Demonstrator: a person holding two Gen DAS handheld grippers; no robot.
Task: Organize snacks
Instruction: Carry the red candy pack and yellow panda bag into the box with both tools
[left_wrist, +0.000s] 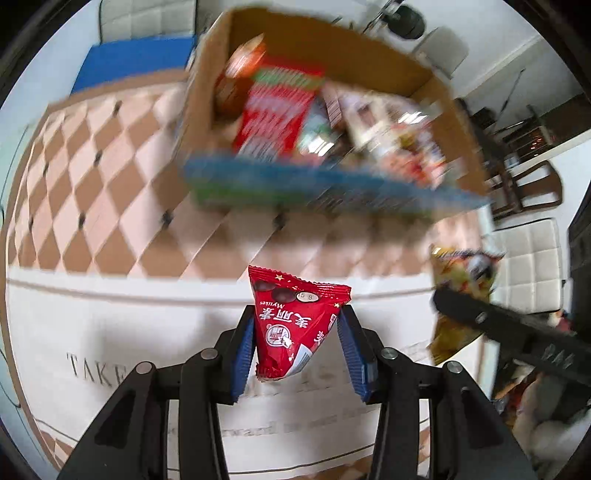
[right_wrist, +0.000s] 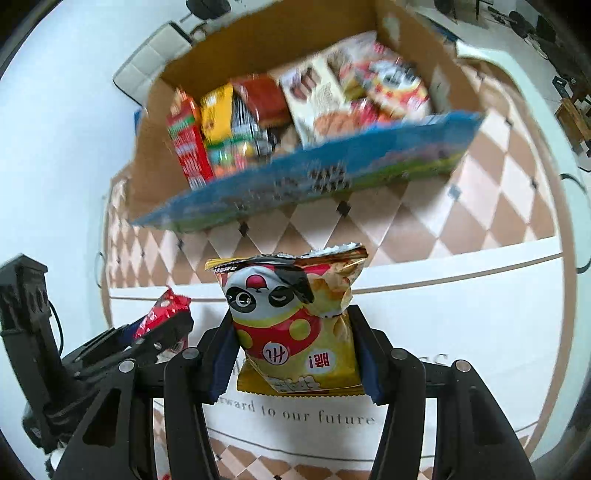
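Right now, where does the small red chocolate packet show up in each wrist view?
Left wrist: red chocolate packet at lower centre, clamped in the left gripper.
Right wrist: same packet at lower left, poking out of that gripper.
Shared landmark: the cardboard snack box beyond, near the top of both views.

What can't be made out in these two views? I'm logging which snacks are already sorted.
- Snacks in the cardboard box: motion-blurred in both views, labels unreadable; the box's blue front flap covers their lower parts.
- Yellow chip bag in the right gripper: in the left wrist view, mostly hidden by that gripper.
- Red packet in the left gripper: in the right wrist view, only a corner shows.
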